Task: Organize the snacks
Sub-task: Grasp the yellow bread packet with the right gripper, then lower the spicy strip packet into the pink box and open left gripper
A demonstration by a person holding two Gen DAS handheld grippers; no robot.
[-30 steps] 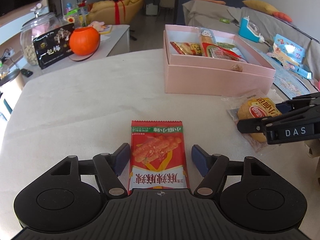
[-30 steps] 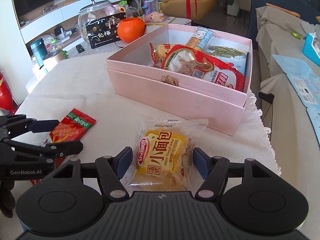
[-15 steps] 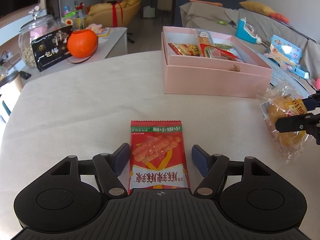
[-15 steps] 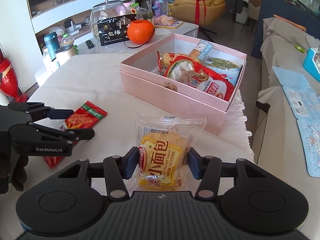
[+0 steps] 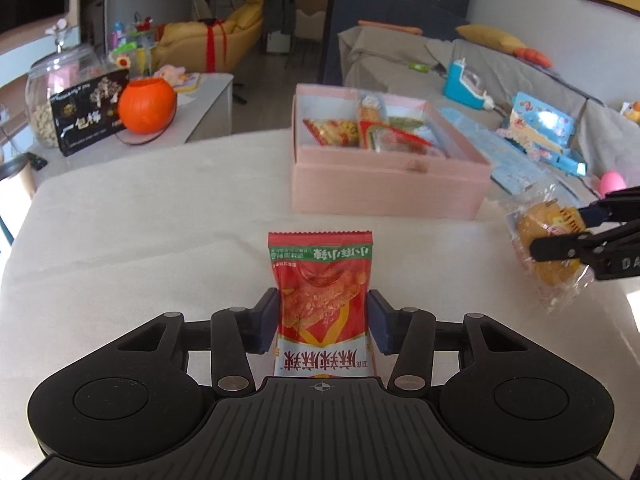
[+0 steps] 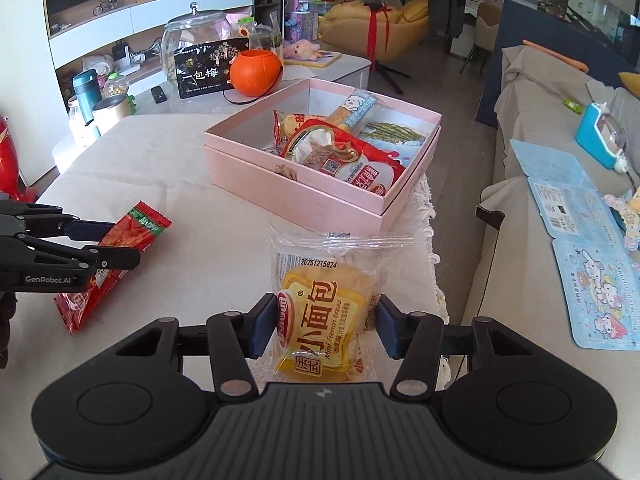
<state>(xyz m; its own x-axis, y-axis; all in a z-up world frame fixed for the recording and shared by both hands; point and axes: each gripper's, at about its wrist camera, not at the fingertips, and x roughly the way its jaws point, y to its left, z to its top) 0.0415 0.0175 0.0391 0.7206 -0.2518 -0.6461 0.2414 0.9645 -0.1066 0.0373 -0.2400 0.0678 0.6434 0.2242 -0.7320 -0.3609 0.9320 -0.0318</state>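
While both grippers hang over the round table (image 5: 140, 208) with its pale cloth, the largest task item is the open pink box (image 6: 304, 196) at the far side, near the table's edge by the sofa; it holds several snack packets, among them a big red-and-white one (image 6: 344, 156), a blue-wrapped stick (image 6: 356, 110) and a green-printed pack (image 6: 394, 132). Behind the table, on a low white cabinet, sit a glass jar (image 6: 192, 36), a black printed box (image 6: 212, 66) and an orange pumpkin bucket (image 6: 256, 70), clear of the work area. Next down: bread packet (image 6: 320, 312), yellow print in clear wrap, gripped at mid-body by the right gripper (image 6: 326, 326); jaws part-way in, both blue pads pressed on the wrapper sides. In the left wrist view the same packet (image 5: 548, 248) hangs off the table surface, right of the box. Smallest: red snack packet (image 5: 320, 304) with a green band on top, standing between the fingers of the left gripper (image 5: 322, 326); jaws are closing, about half open, pads in contact with the packet edges and the film looks slightly pinched. In the right wrist view this packet (image 6: 120, 256) sits tilted in the left gripper's fingers, far end raised; whether its near end is off the cloth I cannot tell. Both packets are well short of the box.
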